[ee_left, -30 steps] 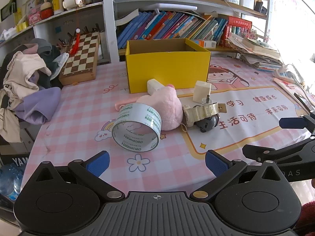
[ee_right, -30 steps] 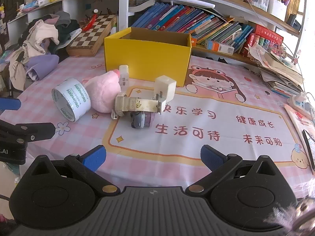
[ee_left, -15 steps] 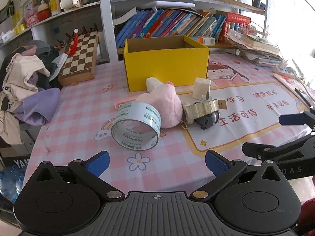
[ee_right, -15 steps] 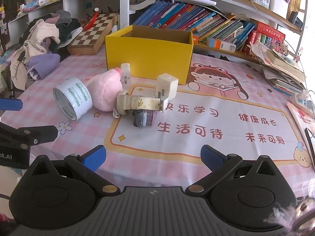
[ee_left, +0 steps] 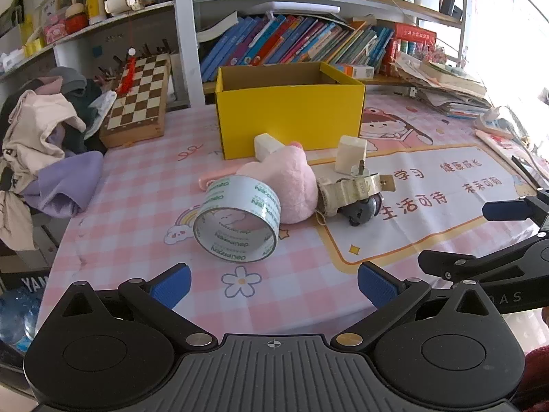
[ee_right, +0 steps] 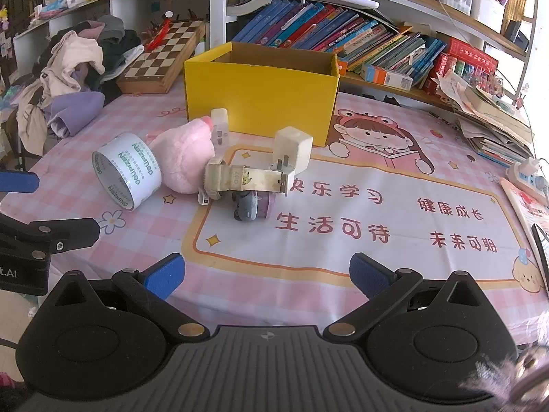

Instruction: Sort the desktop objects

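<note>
From the left wrist camera, the left gripper (ee_left: 273, 283) hangs over the near edge of the pink checked tablecloth (ee_left: 144, 189), its blue-padded fingers (ee_left: 171, 283) spread wide and holding nothing. Straight ahead, the roll of clear packing tape with green lettering (ee_left: 238, 218) lies on its side, its open core facing the camera. Just behind it and touching it sits the pink plush toy (ee_left: 286, 185). A small cream rectangular block (ee_left: 266, 145) shows between the plush and the open yellow cardboard box (ee_left: 290, 113). To the right of the plush lies a cream strap-like item (ee_left: 350, 190) resting against a small grey round toy (ee_left: 363, 207), with a white plug adapter (ee_left: 350, 154) standing just behind. A wooden chessboard (ee_left: 140, 99) leans at the back left beside a heap of clothes (ee_left: 44, 144); a row of books (ee_left: 302, 44) fills the shelf behind the box. The right gripper's black frame (ee_left: 487, 264) enters at the right edge.

From the right wrist camera, the right gripper (ee_right: 267, 276) also hangs released and empty above the printed pink cartoon mat (ee_right: 394, 206). The cluster lies ahead and left: tape roll (ee_right: 128, 170), plush (ee_right: 183, 163), strap item (ee_right: 245, 180), grey toy (ee_right: 248, 202) and adapter (ee_right: 293, 149), all in front of the yellow box (ee_right: 260, 96). Nothing stands between the fingers and the cluster. Stacked papers (ee_right: 494, 123) and a white power strip (ee_right: 528, 178) crowd the right side.
</note>
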Available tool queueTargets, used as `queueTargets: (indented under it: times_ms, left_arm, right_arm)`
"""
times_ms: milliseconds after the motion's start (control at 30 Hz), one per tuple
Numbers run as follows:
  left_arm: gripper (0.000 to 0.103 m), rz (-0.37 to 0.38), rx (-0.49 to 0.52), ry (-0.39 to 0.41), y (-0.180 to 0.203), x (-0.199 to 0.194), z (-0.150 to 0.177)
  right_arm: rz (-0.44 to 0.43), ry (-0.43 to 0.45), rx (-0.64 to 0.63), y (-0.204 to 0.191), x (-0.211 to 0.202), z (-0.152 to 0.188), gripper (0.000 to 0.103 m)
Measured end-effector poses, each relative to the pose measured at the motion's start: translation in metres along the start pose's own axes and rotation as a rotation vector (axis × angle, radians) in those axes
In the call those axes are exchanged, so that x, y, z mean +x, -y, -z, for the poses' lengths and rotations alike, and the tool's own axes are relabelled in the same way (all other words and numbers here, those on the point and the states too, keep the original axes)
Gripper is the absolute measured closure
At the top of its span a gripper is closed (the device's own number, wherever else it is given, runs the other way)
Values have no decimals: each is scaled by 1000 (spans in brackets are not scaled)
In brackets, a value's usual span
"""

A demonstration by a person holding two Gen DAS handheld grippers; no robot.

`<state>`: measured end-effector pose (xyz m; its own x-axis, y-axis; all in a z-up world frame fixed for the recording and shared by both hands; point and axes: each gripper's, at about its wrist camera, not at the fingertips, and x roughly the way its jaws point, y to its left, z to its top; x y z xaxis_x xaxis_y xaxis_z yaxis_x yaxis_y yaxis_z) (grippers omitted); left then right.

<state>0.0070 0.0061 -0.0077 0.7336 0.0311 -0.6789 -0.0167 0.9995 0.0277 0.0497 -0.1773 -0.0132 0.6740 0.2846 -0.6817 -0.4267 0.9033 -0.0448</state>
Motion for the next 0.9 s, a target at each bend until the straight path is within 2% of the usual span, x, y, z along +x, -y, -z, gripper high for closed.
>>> queueTargets:
  times_ms: [900]
  left_arm:
    - [0, 12, -7, -9, -3, 5, -2]
  right_arm:
    - [6, 2, 0, 1, 4, -1, 0]
